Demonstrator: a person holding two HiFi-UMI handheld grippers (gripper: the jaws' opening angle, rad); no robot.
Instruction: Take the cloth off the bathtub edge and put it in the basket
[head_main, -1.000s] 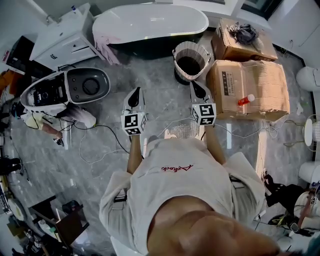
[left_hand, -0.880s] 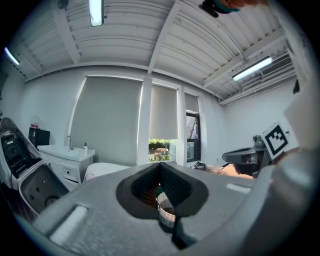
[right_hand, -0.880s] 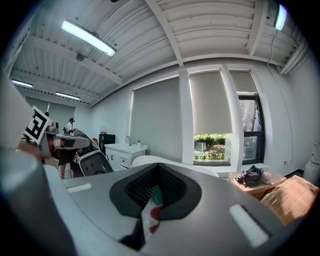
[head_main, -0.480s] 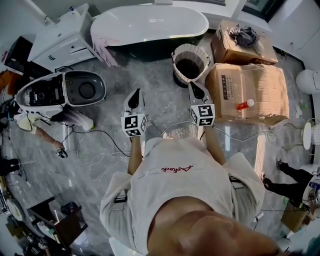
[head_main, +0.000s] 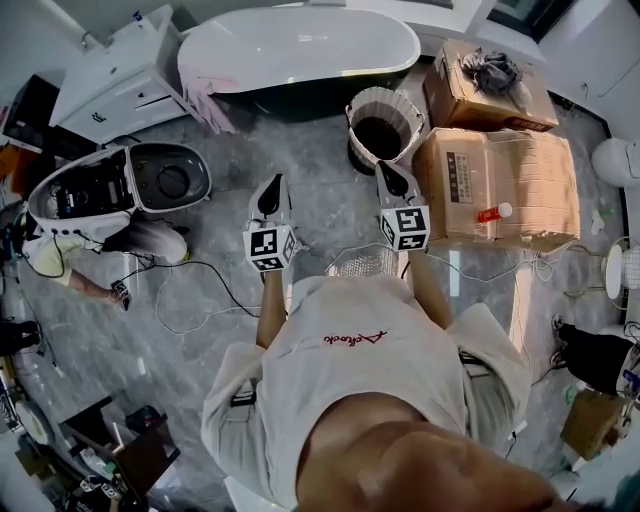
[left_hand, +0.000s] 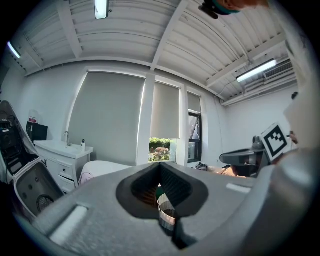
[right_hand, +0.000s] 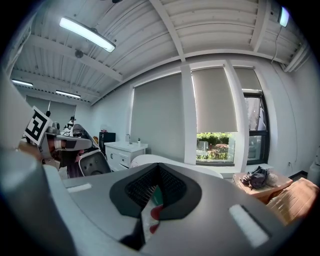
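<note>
A pink cloth (head_main: 206, 96) hangs over the left end of the white bathtub (head_main: 300, 45) at the top of the head view. It also shows small in the left gripper view as the cloth (left_hand: 86, 176) on the bathtub (left_hand: 107, 169). The round woven basket (head_main: 383, 118) stands on the floor just right of the tub. My left gripper (head_main: 268, 192) and right gripper (head_main: 392, 178) are held side by side over the floor, well short of the tub, pointing towards it. Both are shut with nothing between the jaws, as seen on the left gripper (left_hand: 161, 167) and right gripper (right_hand: 159, 170).
Two cardboard boxes (head_main: 495, 180) stand right of the basket, one with a dark rag (head_main: 490, 68), one with a small bottle (head_main: 490, 214). An open toilet (head_main: 120, 185) and a white vanity (head_main: 115, 75) are at the left. Cables (head_main: 200, 290) trail on the marble floor.
Both grippers have stayed almost where they were, still shut. The head view has drifted slightly, and a person's legs at the right edge have moved.
</note>
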